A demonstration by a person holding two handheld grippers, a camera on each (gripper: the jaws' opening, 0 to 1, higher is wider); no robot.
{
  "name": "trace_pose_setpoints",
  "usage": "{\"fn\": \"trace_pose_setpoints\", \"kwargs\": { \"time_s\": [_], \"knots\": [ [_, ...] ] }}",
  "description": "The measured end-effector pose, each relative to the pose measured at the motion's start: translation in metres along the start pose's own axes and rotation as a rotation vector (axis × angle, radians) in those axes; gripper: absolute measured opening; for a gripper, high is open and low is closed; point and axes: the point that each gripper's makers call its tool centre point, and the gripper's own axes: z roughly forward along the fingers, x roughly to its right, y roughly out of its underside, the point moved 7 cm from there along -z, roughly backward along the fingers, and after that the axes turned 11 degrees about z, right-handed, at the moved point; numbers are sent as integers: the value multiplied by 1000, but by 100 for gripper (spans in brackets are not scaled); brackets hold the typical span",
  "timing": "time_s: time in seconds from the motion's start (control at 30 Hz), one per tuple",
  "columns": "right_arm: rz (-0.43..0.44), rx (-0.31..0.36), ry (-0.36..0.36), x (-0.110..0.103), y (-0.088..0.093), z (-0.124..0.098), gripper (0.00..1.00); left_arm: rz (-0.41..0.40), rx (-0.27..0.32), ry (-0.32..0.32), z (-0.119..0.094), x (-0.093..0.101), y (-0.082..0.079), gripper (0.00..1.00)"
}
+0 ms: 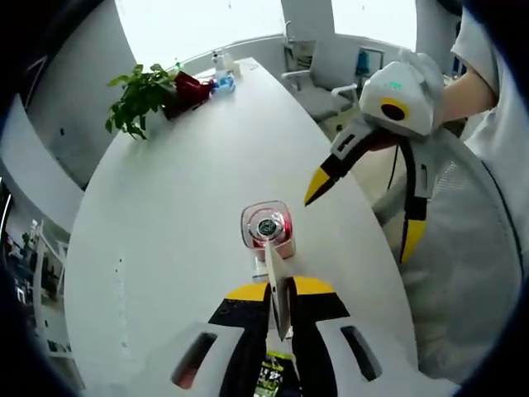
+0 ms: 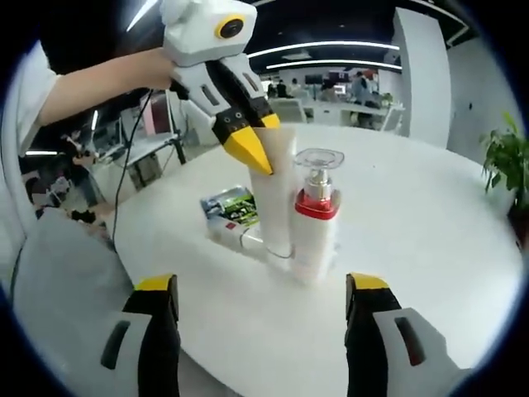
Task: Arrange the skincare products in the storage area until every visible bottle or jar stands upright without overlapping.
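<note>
Left gripper (image 2: 248, 141): jaws pinched near the top of a tall white tube (image 2: 275, 194), which stood upright on the round white table (image 2: 430, 231).
Right gripper (image 2: 260, 310): jaws spread wide, holding nothing, hovering short of the products.
Pump bottle (image 2: 316, 217): white with a red collar and clear cap, upright, just beside the tube.
Flat packet (image 2: 231, 217): green-and-white, lay on the table behind the tube.
Far end: a potted plant (image 1: 139, 98) and small bottles (image 1: 221, 73), well apart from the group.
</note>
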Motion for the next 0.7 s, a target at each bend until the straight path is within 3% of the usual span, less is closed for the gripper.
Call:
{"fn": "trace_pose_setpoints", "kwargs": {
  "time_s": [0.37, 0.7],
  "knots": [
    [21, 21, -6, -5, -4, -2, 99, -29, 10, -7, -1, 1, 2, 28],
    [22, 14, -6, -8, -7, -5, 99, -75, 24, -47, -11, -1, 4, 49]
  ]
}}
